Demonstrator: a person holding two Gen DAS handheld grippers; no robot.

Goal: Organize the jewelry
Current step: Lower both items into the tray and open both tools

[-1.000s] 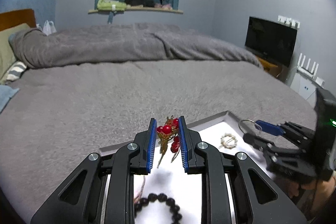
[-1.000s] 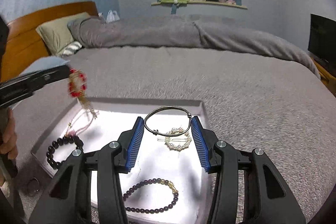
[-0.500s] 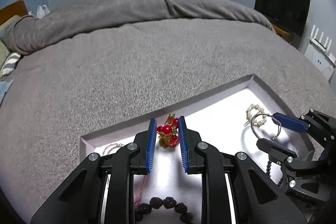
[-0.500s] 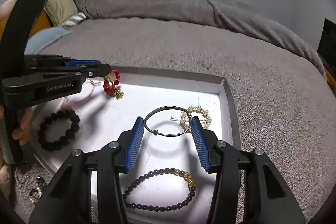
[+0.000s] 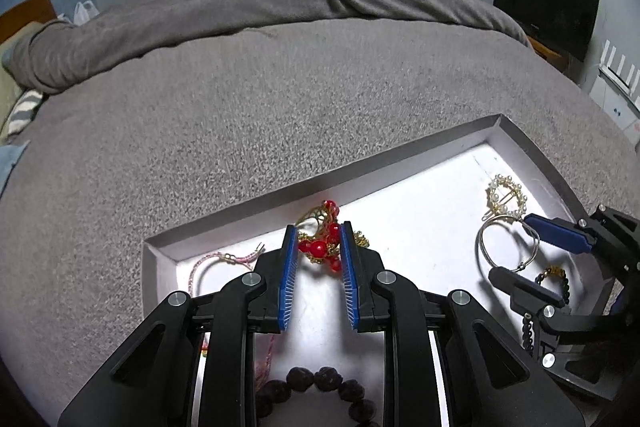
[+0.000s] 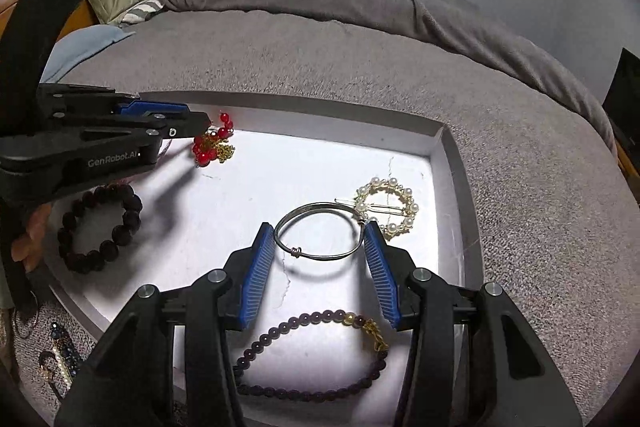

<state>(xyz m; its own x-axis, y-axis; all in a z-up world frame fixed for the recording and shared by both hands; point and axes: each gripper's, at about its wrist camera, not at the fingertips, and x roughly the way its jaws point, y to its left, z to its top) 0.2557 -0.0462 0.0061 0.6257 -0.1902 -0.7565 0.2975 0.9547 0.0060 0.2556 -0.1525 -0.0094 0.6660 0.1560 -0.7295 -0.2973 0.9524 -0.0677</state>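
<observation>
A white tray [image 5: 532, 151] with grey walls lies on the grey bed; it also shows in the right wrist view [image 6: 448, 147]. My left gripper [image 5: 319, 233] is shut on a red bead and gold ornament [image 5: 320, 247], low over the tray's far left part; the ornament [image 6: 212, 147] touches or nearly touches the floor. My right gripper [image 6: 319, 231] is shut on a thin silver bangle [image 6: 320, 231], held just above the tray beside a pearl hair clip [image 6: 386, 205]. The bangle [image 5: 506, 243] also shows in the left wrist view.
In the tray lie a dark wooden bead bracelet [image 6: 100, 227], a purple bead bracelet [image 6: 308, 359] and a pink cord bracelet [image 5: 216, 263]. More jewelry [image 6: 56, 359] lies on the blanket left of the tray. Pillows and a headboard are at the far left.
Both grippers have come down toward the tray. The red ornament now hangs at the tray floor, and the bangle is lower, next to the pearl clip.
</observation>
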